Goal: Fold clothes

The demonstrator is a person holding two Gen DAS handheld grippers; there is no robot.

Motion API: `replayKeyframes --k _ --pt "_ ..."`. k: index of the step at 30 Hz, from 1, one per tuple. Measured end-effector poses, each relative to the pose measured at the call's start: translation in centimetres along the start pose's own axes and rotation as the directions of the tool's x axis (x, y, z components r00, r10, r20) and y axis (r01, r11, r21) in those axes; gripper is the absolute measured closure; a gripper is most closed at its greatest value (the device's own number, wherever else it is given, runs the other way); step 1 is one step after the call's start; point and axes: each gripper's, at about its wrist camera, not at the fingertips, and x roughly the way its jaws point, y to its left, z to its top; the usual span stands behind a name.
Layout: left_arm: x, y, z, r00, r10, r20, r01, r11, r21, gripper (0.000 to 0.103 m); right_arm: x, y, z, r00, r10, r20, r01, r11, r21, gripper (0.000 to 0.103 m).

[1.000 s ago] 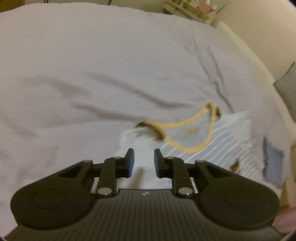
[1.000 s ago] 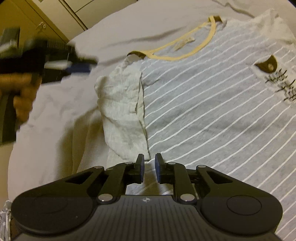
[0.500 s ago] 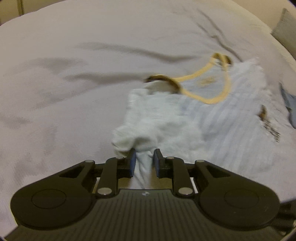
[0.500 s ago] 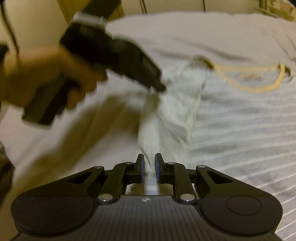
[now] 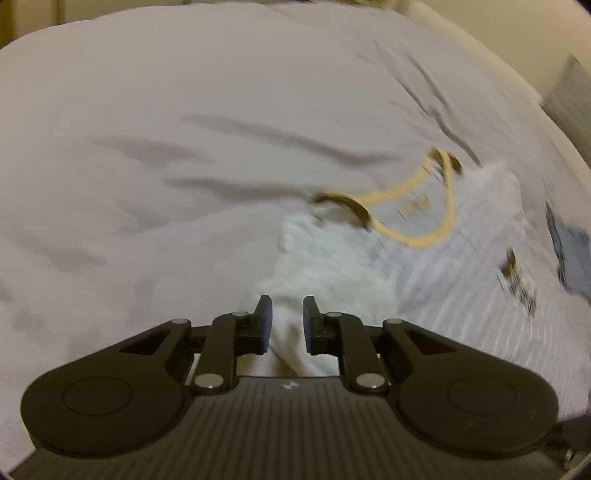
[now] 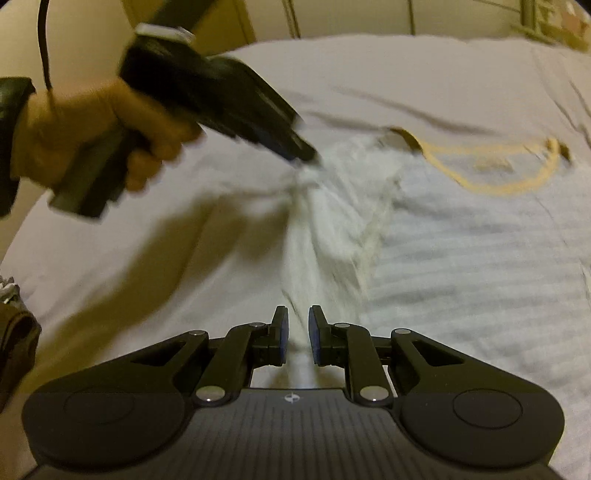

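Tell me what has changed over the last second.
The left gripper swung in from bare sheet and took hold of the white sleeve near the shoulder. The right gripper kept its pinch on the sleeve's lower edge, and together they have lifted it off the bed, bunched and stretched between them. The yellow collar and the striped body stay flat.

A bed covered by a pale, wrinkled sheet point(image 5: 192, 122) fills most of both views, and long creases are seen across it. A cream wall point(image 5: 517, 40) is visible beyond the far edge of the bed, with a grey cushion point(image 5: 570, 94) placed at the right edge. Wooden cabinet doors point(image 6: 266, 18) and a cluttered shelf point(image 6: 554, 26) are shown behind the bed under warm, dim light.
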Motion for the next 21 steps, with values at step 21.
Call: replayKeyframes --k 21 --pt "-0.5 0.0 -1.2 0.999 0.015 0.051 -0.018 0.998 0.056 0.095 0.4 -2.4 -0.8 0.998 -0.063 0.009 0.062 0.993 0.097 0.087"
